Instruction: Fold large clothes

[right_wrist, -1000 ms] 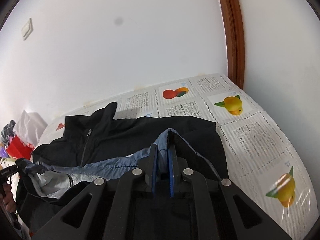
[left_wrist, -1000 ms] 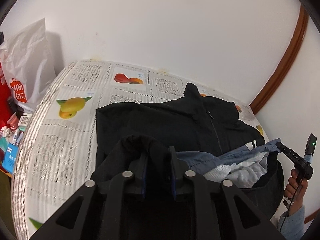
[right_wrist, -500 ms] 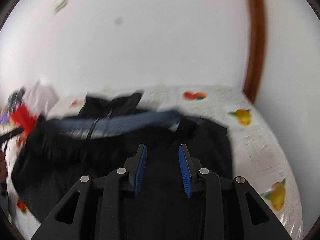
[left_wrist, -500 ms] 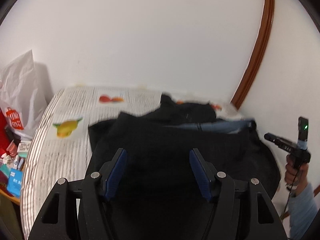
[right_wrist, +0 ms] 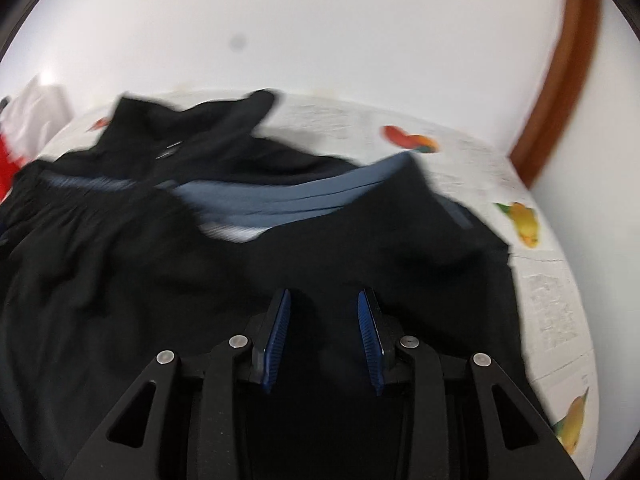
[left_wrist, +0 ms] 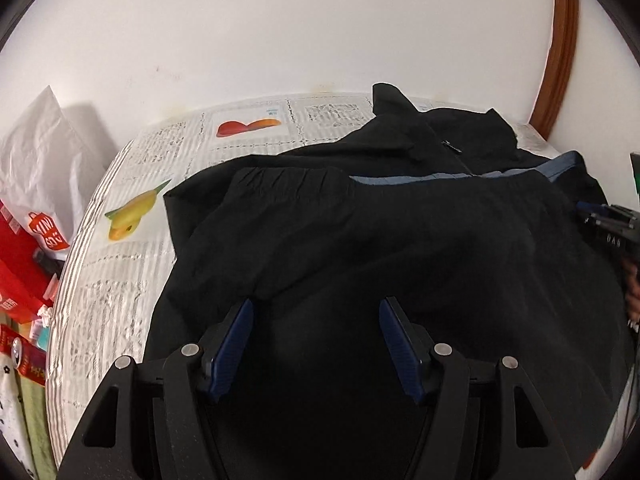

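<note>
Item: black zip-front fabric jacket with grey-blue lining point(left_wrist: 400, 248), lying on the round tabletop point(left_wrist: 120, 292), its lower half doubled up over its chest, so one fold is sitting flat.

I am holding the left hand-held gripper point(left_wrist: 316, 340) and the right hand-held gripper point(right_wrist: 324, 328) released above it, nothing between their blue pads.

Surface: fruit-printed newsprint-pattern cover. Room: white wall point(left_wrist: 280, 32), brown wooden trim point(left_wrist: 560, 52), white shopping bag point(left_wrist: 40, 152).

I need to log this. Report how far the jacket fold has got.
Done: the black jacket's lower half is folded up over its chest. In hand: nothing; left tongs and right tongs gape empty above it. Left: collar and blue lining still show.
</note>
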Tool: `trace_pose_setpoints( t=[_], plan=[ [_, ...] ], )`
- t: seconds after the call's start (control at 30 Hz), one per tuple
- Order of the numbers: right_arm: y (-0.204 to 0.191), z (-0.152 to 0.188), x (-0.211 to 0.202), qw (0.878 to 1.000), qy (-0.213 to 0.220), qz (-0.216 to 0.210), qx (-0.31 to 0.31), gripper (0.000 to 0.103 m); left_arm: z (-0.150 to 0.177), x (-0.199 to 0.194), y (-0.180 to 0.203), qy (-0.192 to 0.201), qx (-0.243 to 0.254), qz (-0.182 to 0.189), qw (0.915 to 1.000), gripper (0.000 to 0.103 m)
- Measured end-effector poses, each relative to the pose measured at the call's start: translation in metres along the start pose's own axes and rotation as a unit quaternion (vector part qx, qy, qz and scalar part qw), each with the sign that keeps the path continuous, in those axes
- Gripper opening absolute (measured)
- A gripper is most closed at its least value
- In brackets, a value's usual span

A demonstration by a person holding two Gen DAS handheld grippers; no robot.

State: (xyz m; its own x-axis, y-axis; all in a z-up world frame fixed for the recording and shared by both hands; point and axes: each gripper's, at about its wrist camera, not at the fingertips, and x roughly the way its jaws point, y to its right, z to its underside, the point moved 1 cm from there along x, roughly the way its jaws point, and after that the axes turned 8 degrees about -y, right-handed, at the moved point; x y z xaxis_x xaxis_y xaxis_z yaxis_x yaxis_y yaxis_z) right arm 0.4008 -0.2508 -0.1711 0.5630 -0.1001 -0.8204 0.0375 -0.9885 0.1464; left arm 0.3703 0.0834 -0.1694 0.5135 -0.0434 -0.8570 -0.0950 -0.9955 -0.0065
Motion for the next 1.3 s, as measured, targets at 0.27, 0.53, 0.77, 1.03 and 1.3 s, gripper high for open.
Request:
trace_pose_setpoints(
  t=[0.27,0.53,0.77,1.03,1.3],
  plan=[
    [0.059,-0.014,0.024,0.998,-0.013,0.023,0.055,0.034,-0.009,0.014,0.002,-0.003,-0.017,0.013,0.9998,0.063],
    [0.061,-0.02,0.007,0.998,-0.005,-0.009,0.062,0.038,-0.013,0.024,0.02,-0.003,-0.003,-0.01,0.9999,0.071],
    [-0.01,-0.026,-0.008,0.997,0.001,-0.075,-0.02,0.048,-0.012,0.023,0.016,-0.002,-0.008,0.003,1.0,0.072],
    [-0.016,-0.021,-0.03,0.995,0.086,-0.032,-0.049,0.001,-0.011,0.022,0.014,0.003,-0.014,0.012,0.9998,0.072],
    [-0.011,-0.032,-0.008,0.998,0.061,-0.017,-0.027,0.002,-0.011,0.021,0.014,0.003,-0.013,0.01,0.9999,0.072]
  ],
)
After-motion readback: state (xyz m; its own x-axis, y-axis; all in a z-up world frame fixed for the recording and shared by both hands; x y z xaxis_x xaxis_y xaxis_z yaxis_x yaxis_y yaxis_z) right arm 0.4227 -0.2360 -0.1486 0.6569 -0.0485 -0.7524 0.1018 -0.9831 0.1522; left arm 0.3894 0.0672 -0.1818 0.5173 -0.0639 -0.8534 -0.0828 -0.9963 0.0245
